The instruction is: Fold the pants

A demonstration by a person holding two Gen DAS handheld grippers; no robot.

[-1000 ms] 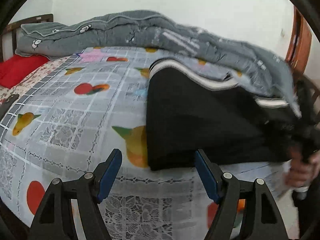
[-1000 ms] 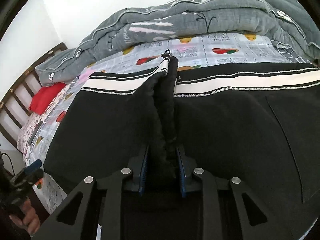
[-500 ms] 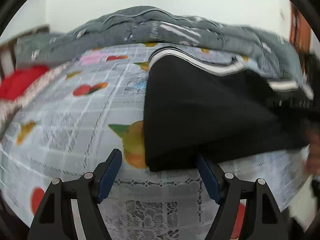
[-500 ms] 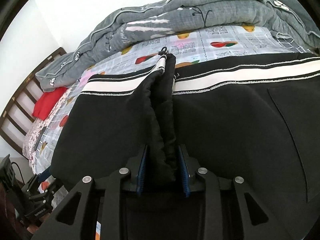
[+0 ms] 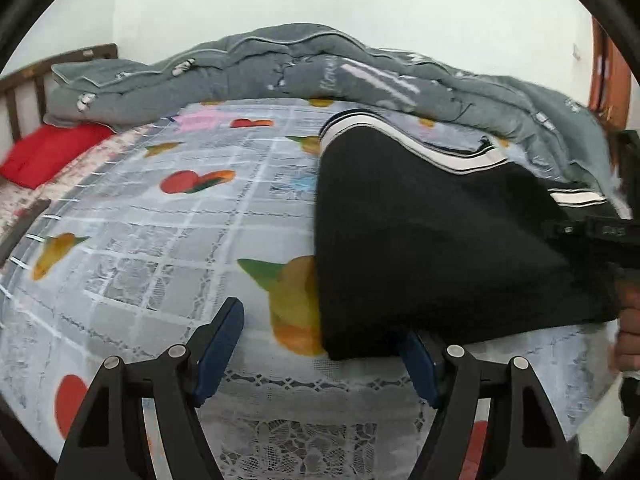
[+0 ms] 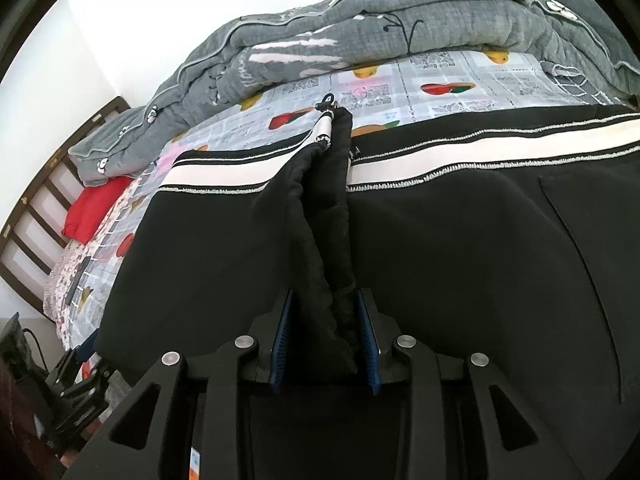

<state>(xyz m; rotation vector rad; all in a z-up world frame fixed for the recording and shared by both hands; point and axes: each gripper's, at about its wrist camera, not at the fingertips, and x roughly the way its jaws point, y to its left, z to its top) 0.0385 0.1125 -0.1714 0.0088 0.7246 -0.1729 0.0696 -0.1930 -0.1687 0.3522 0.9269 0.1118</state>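
Black pants [image 5: 432, 240] with a white side stripe are lying spread over the fruit-printed bedsheet [image 5: 168, 240], toward the bed's near edge. No bins or baskets are showing in either view. In the right wrist view the right gripper [image 6: 325, 340] is pinching a raised ridge of the black fabric, its blue pads pressing on the bunched cloth from both sides and its jaws closing. In the left wrist view the left gripper [image 5: 320, 344] is hovering with jaws spread wide over the sheet at the pants' near corner; the right-hand blue pad is sitting just under that corner's edge, gripping nothing. A grey quilt [image 5: 320, 68] is lying heaped along the wall, just behind the pants. A red pillow [image 5: 52, 152] is resting beside the wooden headboard [image 6: 36, 232].
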